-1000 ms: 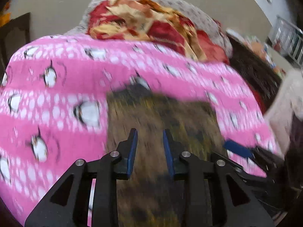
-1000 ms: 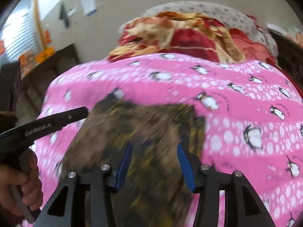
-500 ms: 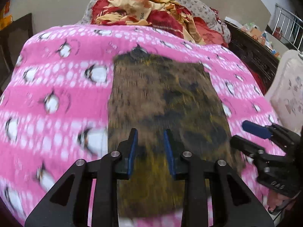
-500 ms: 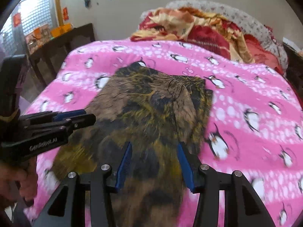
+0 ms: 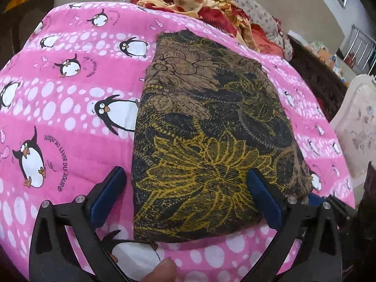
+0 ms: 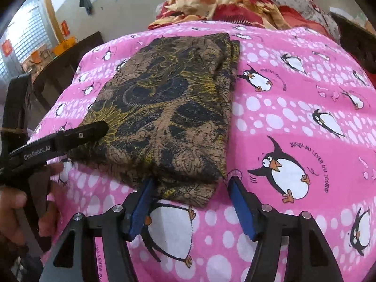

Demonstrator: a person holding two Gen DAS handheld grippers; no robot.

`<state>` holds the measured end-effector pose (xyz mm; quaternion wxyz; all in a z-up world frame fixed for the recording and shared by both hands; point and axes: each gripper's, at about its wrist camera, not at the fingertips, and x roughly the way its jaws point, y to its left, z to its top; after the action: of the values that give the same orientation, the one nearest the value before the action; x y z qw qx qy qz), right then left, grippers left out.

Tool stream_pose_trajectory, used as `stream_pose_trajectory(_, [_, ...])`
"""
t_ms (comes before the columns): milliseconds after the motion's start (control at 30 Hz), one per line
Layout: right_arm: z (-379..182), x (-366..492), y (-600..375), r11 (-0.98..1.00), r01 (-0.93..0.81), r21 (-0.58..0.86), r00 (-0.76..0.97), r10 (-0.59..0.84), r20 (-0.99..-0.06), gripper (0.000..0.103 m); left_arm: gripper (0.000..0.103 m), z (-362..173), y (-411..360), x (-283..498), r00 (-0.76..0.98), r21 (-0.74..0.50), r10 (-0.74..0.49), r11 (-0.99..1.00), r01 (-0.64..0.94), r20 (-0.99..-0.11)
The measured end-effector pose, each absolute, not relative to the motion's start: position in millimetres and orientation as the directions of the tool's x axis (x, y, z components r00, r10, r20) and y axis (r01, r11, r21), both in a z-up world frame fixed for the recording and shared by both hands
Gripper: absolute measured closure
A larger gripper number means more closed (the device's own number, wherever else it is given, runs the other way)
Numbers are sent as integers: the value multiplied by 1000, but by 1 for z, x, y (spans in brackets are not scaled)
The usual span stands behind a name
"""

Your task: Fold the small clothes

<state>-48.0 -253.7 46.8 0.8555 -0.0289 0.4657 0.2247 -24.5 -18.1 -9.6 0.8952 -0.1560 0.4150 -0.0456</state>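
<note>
A brown, black and yellow flower-print cloth [image 5: 206, 131] lies folded into a long rectangle on the pink penguin bedsheet [image 5: 70, 98]. It also shows in the right wrist view [image 6: 169, 112]. My left gripper [image 5: 185, 188] is wide open, its jaws either side of the cloth's near end, holding nothing. My right gripper [image 6: 190, 192] is open at the cloth's near right corner, empty. The left gripper appears in the right wrist view [image 6: 70, 136], over the cloth's left edge.
A pile of red and gold bedding [image 5: 206, 2] and a grey dotted pillow lie at the head of the bed. Dark wooden furniture [image 6: 63, 70] stands left of the bed, a pale chair [image 5: 357, 122] on the right.
Both grippers have opened wide and let the cloth go; it now lies flat and folded on the sheet. Both views have pulled back toward the cloth's near end.
</note>
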Motion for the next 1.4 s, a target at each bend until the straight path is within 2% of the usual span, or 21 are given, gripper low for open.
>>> stream_pose_trajectory(100, [45, -57, -243, 889, -447, 100, 464, 326, -824, 21, 0, -11, -14, -28, 670, -348, -224, 936, -53, -707])
stream_pose_trajectory(167, [41, -60, -238, 876, -474, 91, 438, 324, -839, 2, 0, -11, -12, -26, 672, -358, -234, 932, -50, -703])
stream_pose_trajectory(200, [40, -61, -235, 870, -484, 88, 431, 324, -842, 0, 0, -11, -10, -29, 673, -364, -238, 930, -48, -700])
stream_pose_trajectory(600, [43, -66, -239, 860, -496, 116, 418, 354, -837, 0, 0, -3, -19, -45, 615, -313, -220, 949, -47, -758])
stream_pose_trajectory(700, [42, -67, -232, 859, -507, 67, 396, 302, -867, 0, 0, 8, -30, -51, 555, -225, -151, 972, -66, -818])
stream_pose_trajectory(800, [46, -68, -229, 878, -475, 50, 364, 248, -898, 0, 0, 25, -37, -56, 534, -151, -74, 983, -101, -842])
stream_pose_trajectory(933, [68, -77, -238, 902, -430, 35, 349, 202, -915, 4, 0, 50, -42, -62, 550, -109, -24, 987, -122, -835])
stream_pose_trajectory(1167, [133, -99, -275, 942, -328, 70, 459, 224, -860, 4, 0, 74, -53, -68, 566, -75, 5, 990, -118, -824])
stream_pose_trajectory(1400, [175, -109, -286, 959, -276, 67, 542, 213, -813, 4, 0, 89, -63, -80, 588, -58, 17, 992, -109, -809])
